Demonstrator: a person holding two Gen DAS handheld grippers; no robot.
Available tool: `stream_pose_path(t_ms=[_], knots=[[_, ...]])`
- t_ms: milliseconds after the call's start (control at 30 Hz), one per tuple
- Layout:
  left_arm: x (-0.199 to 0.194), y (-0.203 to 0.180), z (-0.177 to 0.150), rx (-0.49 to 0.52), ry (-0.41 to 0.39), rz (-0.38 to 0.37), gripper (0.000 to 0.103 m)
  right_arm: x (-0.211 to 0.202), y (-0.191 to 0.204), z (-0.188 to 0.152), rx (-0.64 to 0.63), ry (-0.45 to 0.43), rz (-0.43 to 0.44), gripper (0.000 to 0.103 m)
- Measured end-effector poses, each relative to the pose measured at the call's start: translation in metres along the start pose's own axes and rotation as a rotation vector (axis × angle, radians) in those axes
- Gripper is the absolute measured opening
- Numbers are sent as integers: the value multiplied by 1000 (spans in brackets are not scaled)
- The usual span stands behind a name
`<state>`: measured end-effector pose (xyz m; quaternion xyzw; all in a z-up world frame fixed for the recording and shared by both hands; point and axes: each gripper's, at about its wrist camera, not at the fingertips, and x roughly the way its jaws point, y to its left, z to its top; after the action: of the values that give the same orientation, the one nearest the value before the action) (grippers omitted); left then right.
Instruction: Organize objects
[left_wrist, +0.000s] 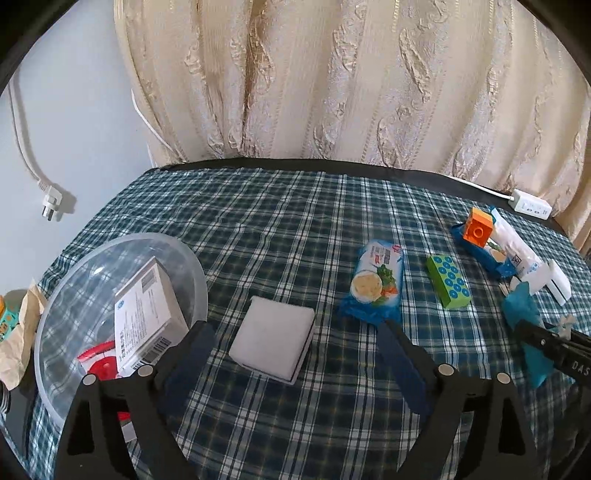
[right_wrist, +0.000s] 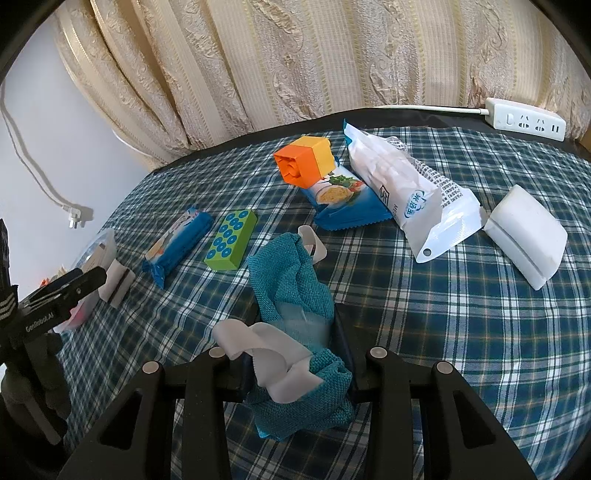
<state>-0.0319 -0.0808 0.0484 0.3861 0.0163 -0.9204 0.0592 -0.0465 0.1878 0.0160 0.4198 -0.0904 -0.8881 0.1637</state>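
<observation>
- A clear plastic bowl stands at the left of the checked surface, holding a white box with a barcode label and a red item beneath it.
- The left gripper has its fingers spread wide, holding nothing; a white square pad lies flat on the surface between them.
- Just beyond the right-hand finger lies a blue snack packet.
- Next comes a green block with blue dots, lying flat, apart from the packet.
- Farther back, an orange-and-yellow block rests tilted on a second blue snack packet.
- Touching that packet's right side is a white pouch with blue print, lying lengthwise.
- The right gripper has its fingers closed in on a teal woven cloth with white straps; the cloth bunches up between them and trails onto the surface.
- A white foam block sits at the right, well apart from the cloth.
- A white power strip lies at the far right edge, before the curtain.
</observation>
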Motion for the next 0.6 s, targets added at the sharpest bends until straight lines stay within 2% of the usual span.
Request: stream_pose_path(t_ms=[267, 367, 600], knots=[[5, 16, -16, -20, 31, -26, 96, 0, -1, 0, 0, 0, 1, 38], [7, 18, -15, -14, 12, -37, 96, -1, -1, 0, -1, 0, 1, 38], [23, 11, -5, 49, 10, 21, 97, -1, -1, 0, -1, 0, 3, 38]])
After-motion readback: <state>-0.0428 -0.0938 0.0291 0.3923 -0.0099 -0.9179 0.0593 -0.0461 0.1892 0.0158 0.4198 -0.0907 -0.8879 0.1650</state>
